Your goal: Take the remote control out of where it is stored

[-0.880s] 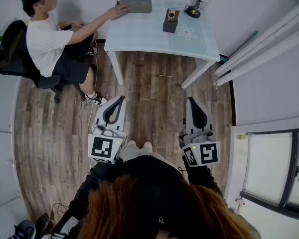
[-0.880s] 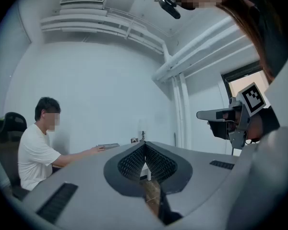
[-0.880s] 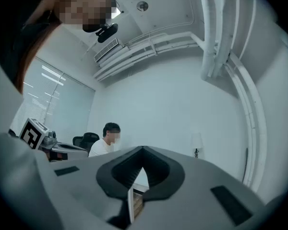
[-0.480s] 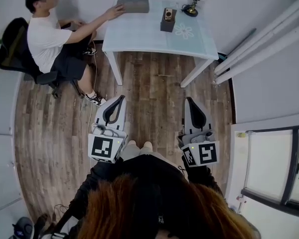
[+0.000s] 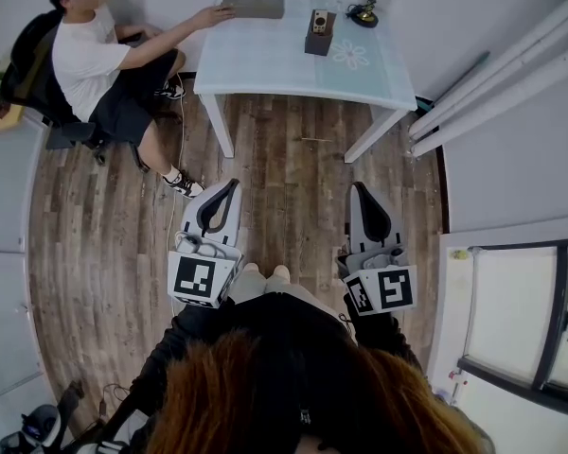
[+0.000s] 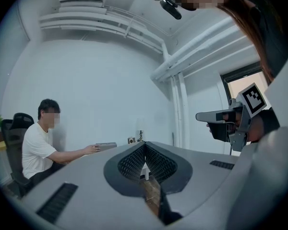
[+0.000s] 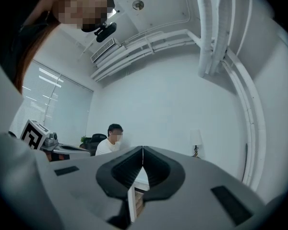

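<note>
The remote control (image 5: 319, 19) stands upright in a dark holder (image 5: 315, 43) on the far white table (image 5: 275, 64). Both grippers hang over the wooden floor, well short of the table. My left gripper (image 5: 233, 184) is shut, its ribbed pads meeting at the tip (image 6: 145, 144) with nothing between them. My right gripper (image 5: 357, 187) is also shut and empty, its jaws closed to a thin seam (image 7: 142, 149). In the left gripper view the holder (image 6: 131, 140) is a tiny shape on the distant tabletop.
A seated person (image 5: 95, 60) on a black chair (image 5: 24, 74) at the table's left end reaches a hand to a flat grey box (image 5: 255, 5). A small dark lamp (image 5: 364, 12) stands at the table's far right. White pipes (image 5: 492, 74) and a window (image 5: 521, 320) line the right wall.
The seated person and chair have rolled a little left and away, arm still stretched to the grey box. The table sits slightly higher in view. Both grippers stay shut and nearly still.
</note>
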Tool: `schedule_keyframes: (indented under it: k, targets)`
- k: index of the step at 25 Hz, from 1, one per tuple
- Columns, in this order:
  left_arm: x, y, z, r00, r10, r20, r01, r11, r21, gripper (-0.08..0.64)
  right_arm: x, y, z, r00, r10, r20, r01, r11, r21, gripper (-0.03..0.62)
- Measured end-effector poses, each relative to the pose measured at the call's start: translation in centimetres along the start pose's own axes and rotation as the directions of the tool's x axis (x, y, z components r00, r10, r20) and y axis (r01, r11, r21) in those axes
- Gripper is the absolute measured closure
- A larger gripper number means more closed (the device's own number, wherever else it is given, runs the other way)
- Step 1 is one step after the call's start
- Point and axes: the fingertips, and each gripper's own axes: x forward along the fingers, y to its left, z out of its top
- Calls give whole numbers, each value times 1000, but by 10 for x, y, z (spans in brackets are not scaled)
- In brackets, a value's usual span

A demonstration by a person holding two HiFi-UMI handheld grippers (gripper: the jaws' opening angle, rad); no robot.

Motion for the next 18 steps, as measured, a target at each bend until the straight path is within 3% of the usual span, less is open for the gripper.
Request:
schedule_keyframes:
  k: [13, 18]
  targets:
    - [27, -20, 1, 1000, 28, 1, -28, 1000, -13, 560, 6, -27, -1, 998, 60, 3, -60, 998, -9, 578]
    - [37, -19, -7, 999, 50, -14, -50, 999, -7, 560, 6, -47, -11, 999, 48, -19, -48, 999, -19, 578]
